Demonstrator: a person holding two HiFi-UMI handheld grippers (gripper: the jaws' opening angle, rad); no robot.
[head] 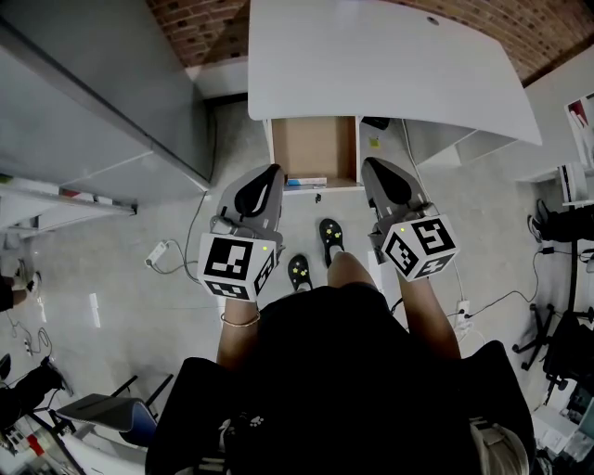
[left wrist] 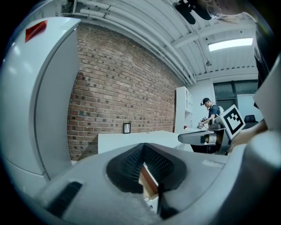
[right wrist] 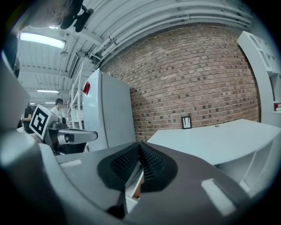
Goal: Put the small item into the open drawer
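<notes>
Small blue-and-white flat item (head: pixel 306 181) lies at the front edge of the open brown-lined drawer (head: pixel 316 144), between the grey left gripper (head: pixel 271 176) and right gripper (head: pixel 373 169). Both grippers' jaws are pressed together, holding nothing.

The white tabletop (head: pixel 390 65) carries a small dark spot (head: pixel 432 20) near its far right corner. Under its near edge, the open drawer (head: pixel 316 144) holds a flat blue-and-white item (head: pixel 306 181) at its front. A power strip (head: pixel 156 252) lies on the grey floor (head: pixel 121 278).
</notes>
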